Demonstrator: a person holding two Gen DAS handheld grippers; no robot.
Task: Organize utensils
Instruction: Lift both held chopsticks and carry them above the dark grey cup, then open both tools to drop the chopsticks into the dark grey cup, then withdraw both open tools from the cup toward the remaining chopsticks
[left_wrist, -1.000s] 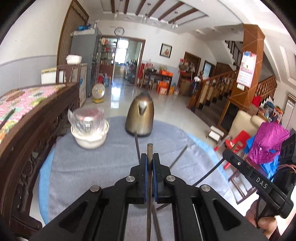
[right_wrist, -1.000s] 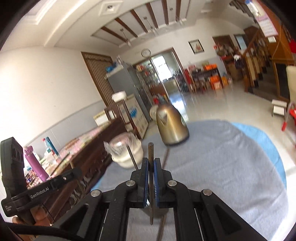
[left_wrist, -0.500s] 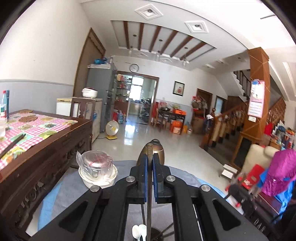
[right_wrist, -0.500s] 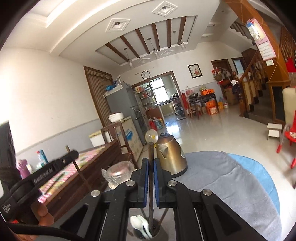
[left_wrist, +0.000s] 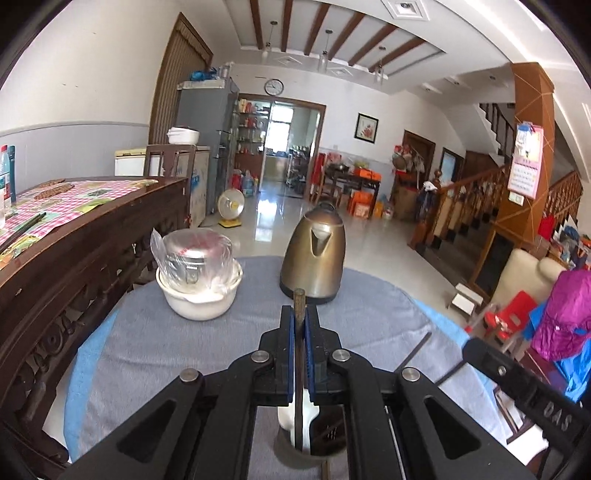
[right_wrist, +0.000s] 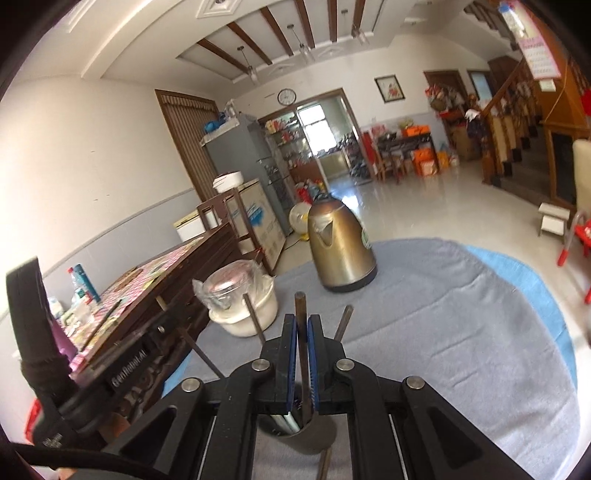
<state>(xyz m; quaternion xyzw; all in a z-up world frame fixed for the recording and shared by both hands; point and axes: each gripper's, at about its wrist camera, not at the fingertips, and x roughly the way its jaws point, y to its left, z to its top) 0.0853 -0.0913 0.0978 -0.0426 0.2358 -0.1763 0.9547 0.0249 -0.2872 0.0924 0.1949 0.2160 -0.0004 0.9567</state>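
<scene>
A: Report claw state, both sides.

B: My left claw is clamped on a chopstick, held near upright between the pads. My right claw is clamped on a second chopstick, also near upright.

A: Where is the target?

B: The dark utensil cup stands on the table directly under both claws, at the near edge. White spoons already sit in it, as do two more sticks. Each held stick's long axis runs down toward the cup mouth.

A: Which hand is nearer?

B: I cannot separate them. In my judgement, the next move is a straight descent, then release.
</scene>
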